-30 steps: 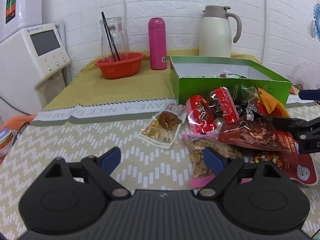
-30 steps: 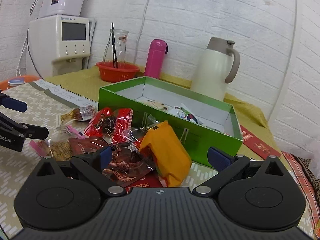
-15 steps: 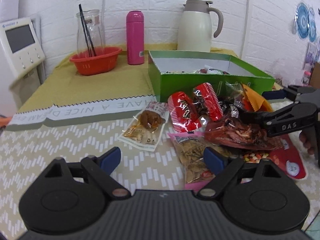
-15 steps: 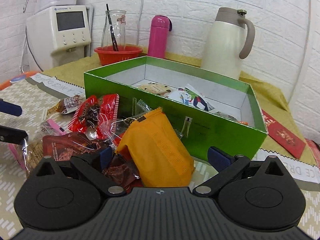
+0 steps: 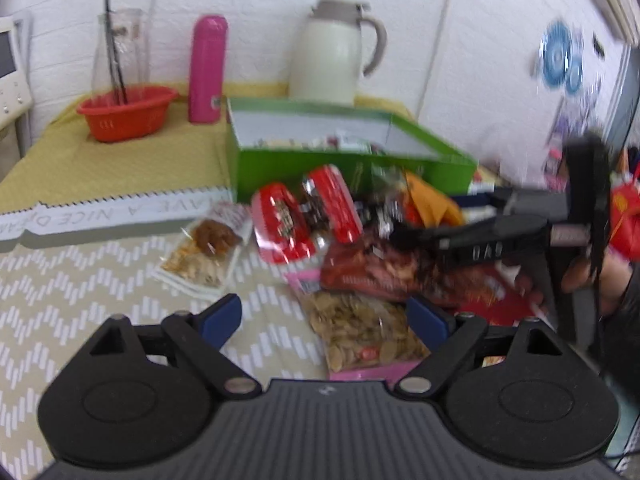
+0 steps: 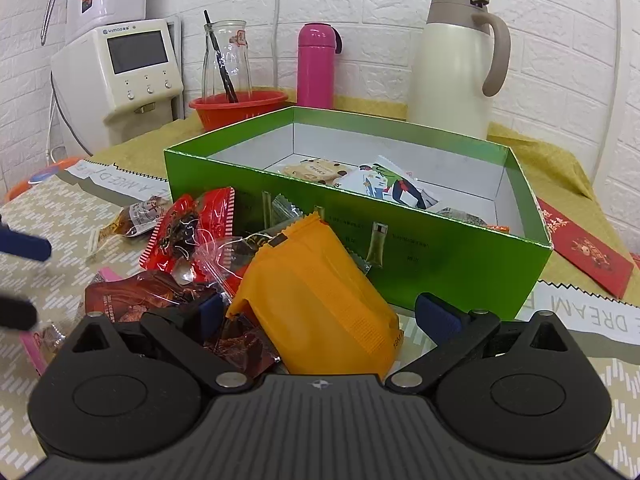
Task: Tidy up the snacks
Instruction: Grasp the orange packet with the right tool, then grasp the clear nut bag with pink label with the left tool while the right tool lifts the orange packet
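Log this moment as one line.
right gripper: open, straddling orange foil snack packet | left gripper: open, empty | green cardboard box: partly filled

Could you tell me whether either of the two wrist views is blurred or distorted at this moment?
Left wrist view: smeared by motion blur, so the green box and the right gripper look soft. Right wrist view: sharp, with print legible on the orange packet; fisheye bending curves the brick wall lines.
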